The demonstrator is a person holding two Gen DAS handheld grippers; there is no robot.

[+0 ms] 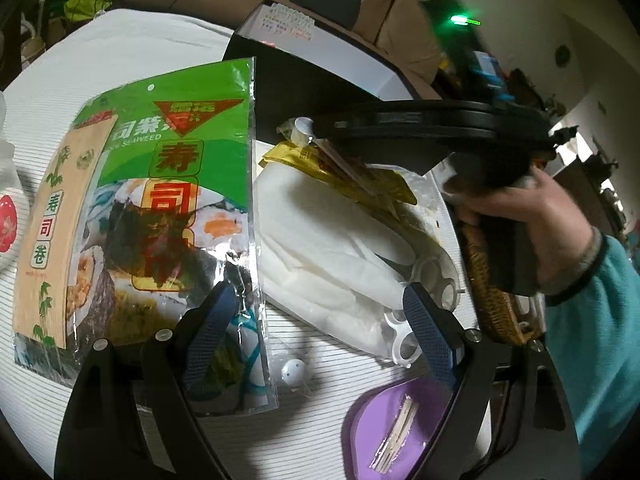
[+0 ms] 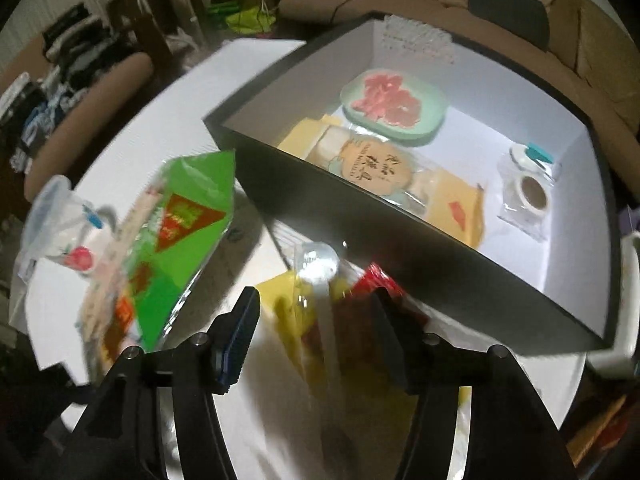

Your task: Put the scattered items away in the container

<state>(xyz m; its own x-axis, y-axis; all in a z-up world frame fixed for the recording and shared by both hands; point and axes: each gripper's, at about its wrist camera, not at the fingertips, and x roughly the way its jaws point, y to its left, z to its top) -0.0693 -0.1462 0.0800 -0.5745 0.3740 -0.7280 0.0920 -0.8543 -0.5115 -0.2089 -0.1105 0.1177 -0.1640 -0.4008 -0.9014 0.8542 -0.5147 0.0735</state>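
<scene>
A: On the white table [image 2: 168, 120], from left to right, a green seaweed packet [image 2: 188, 220], yellow sachets [image 2: 288, 312] and the black box [image 2: 360, 224] are seen.

B: A square, low grip on the sachets is advised. The right gripper [image 2: 314, 344] is held part open above them, nothing clamped; the left gripper [image 1: 320, 320] is spread wide and empty.

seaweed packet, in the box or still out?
Out. The green seaweed packet lies flat on the white table, left of the black box, outside its wall.
</scene>
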